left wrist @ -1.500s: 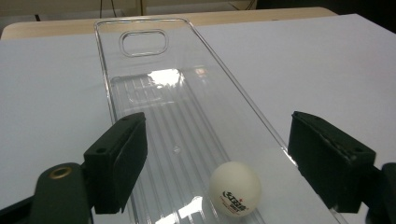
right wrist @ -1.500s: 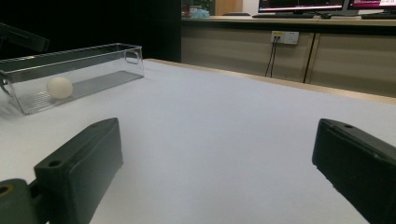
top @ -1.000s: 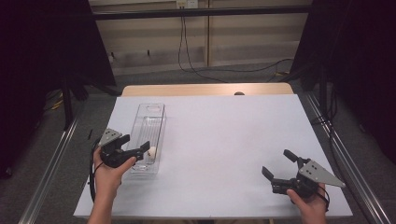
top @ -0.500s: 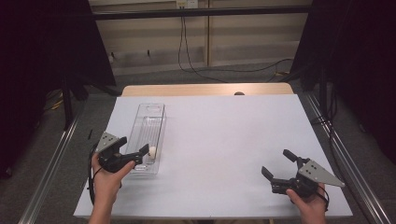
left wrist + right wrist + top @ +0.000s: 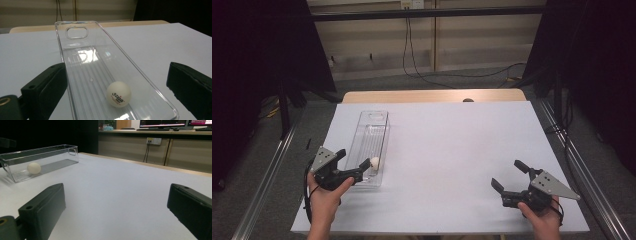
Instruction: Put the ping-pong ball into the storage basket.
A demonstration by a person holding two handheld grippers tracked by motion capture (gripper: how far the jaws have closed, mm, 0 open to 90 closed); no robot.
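Left gripper (image 5: 354, 165) newly drawn back; white ball (image 5: 118, 93) in clear tray (image 5: 75, 32).

A lab: dark curtains (image 5: 257, 75) flank the rig table (image 5: 462, 150) (monitors (image 5: 162, 123) on a far bench).

Tabletop (image 5: 447, 150): tray (image 5: 371, 130) at left, lengthwise front to back. Ball (image 5: 374, 162) in tray, near end. Left gripper (image 5: 354, 165) at tray's near end, astride it. Right gripper (image 5: 508, 177) at near right, well apart from tray.
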